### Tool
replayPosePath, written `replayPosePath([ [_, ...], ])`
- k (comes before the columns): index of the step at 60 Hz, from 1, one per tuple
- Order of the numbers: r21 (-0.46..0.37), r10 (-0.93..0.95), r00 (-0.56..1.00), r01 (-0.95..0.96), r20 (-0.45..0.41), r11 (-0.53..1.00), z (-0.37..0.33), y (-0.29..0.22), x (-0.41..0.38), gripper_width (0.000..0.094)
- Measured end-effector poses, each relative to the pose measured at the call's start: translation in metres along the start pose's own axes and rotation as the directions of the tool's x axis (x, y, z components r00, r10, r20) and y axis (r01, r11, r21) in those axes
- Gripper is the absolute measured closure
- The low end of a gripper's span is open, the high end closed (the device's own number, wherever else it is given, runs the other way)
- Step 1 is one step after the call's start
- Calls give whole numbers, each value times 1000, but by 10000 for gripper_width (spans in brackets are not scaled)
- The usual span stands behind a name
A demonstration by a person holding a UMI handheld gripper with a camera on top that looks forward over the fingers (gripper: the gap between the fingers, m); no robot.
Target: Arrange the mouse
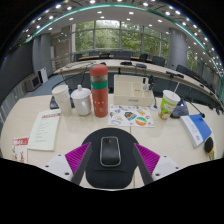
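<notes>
A black mouse with a silver rim [110,152] lies on a round black mouse pad [110,176] on the pale table, between my fingers. My gripper [110,160] is open: the magenta pads [76,157] stand wide apart, with a clear gap to the mouse on each side. The mouse rests on the pad and points away from me. The near edge of the pad is hidden.
Beyond the mouse stand a red tumbler [99,90], two white cups [63,96], a white box [132,97] and a cup with a green straw [168,104]. A booklet [46,130] lies to the left. A blue book [197,128] lies to the right.
</notes>
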State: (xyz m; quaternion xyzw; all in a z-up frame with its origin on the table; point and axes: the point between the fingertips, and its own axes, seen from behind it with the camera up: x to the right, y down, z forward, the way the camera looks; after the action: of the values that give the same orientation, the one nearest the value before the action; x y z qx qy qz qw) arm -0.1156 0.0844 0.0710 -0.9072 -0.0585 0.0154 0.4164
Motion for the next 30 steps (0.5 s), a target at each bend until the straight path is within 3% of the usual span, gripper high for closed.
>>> replayPosePath([
  [12,64,0,999,3,-36,998,-124,-8,-16,84],
  [30,107,30,994,-19,-109,994,-275,37,-52,81],
])
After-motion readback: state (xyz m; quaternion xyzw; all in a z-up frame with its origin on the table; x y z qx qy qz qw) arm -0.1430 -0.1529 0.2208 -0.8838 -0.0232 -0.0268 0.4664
